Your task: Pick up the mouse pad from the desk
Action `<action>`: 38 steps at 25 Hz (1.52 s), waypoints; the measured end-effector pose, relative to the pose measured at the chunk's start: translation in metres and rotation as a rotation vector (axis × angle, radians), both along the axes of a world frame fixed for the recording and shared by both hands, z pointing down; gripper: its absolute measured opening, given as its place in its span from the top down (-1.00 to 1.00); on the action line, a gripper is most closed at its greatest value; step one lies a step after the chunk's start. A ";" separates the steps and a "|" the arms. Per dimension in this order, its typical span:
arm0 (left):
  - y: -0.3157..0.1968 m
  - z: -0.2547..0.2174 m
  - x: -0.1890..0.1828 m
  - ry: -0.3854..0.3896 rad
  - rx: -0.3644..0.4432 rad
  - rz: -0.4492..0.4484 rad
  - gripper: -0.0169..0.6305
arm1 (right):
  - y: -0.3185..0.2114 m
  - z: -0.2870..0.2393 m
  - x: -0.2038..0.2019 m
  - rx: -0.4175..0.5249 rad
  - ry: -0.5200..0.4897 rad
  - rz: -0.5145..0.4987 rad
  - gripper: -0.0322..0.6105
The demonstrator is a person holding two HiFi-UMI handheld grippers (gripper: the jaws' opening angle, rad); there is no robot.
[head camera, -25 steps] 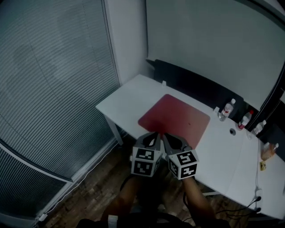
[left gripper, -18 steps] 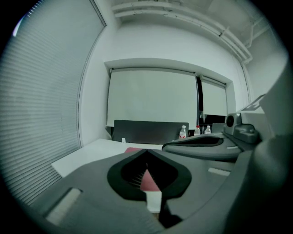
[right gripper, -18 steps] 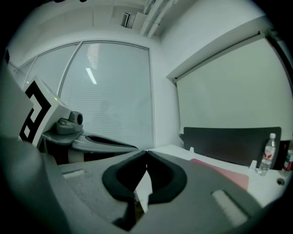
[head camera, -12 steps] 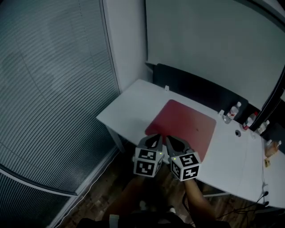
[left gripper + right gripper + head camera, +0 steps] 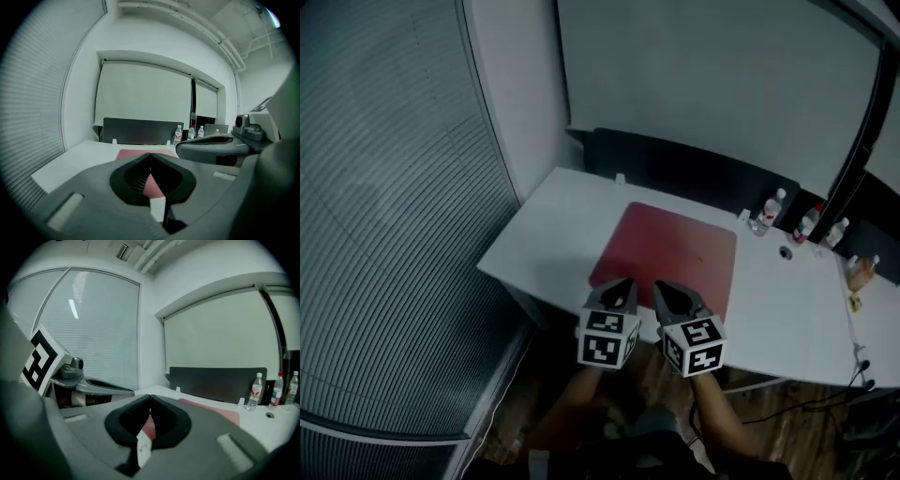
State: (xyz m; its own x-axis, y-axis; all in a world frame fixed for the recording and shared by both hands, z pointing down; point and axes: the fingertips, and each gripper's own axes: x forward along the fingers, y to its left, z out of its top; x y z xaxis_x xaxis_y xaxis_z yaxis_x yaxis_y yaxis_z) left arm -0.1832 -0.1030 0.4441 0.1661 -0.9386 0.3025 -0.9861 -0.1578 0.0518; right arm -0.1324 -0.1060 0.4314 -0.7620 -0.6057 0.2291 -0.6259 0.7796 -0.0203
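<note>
Red mouse pad (image 5: 670, 255) lies flat on white desk (image 5: 539, 234), in middle part, close to front edge. Left gripper (image 5: 623, 284) and right gripper (image 5: 663, 288) held side by side at front edge of desk, tips pointing toward near edge of pad. Jaws of both closed together, nothing between them. Water bottles (image 5: 766, 208) stand at back right, well apart from pad. Dark panel (image 5: 675, 169) behind desk.
</note>
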 end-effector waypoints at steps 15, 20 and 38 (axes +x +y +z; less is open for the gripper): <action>-0.076 0.026 0.019 -0.031 -0.047 0.109 0.93 | -0.080 0.027 0.058 -0.034 -0.006 0.177 0.89; -0.109 0.042 0.015 -0.037 -0.066 0.121 0.93 | -0.111 0.047 0.068 -0.059 -0.001 0.206 0.89; -0.215 0.106 -0.025 -0.028 -0.148 0.113 0.91 | -0.213 0.107 0.099 -0.160 0.040 0.290 0.89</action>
State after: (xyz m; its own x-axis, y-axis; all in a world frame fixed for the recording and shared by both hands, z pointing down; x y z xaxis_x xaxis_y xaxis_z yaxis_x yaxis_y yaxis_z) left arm -0.2085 -0.3179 0.5498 0.2578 -0.8593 0.4418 -0.9638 -0.2607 0.0554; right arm -0.0339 -0.3194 0.5383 -0.5516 -0.7500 0.3649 -0.8240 0.5580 -0.0986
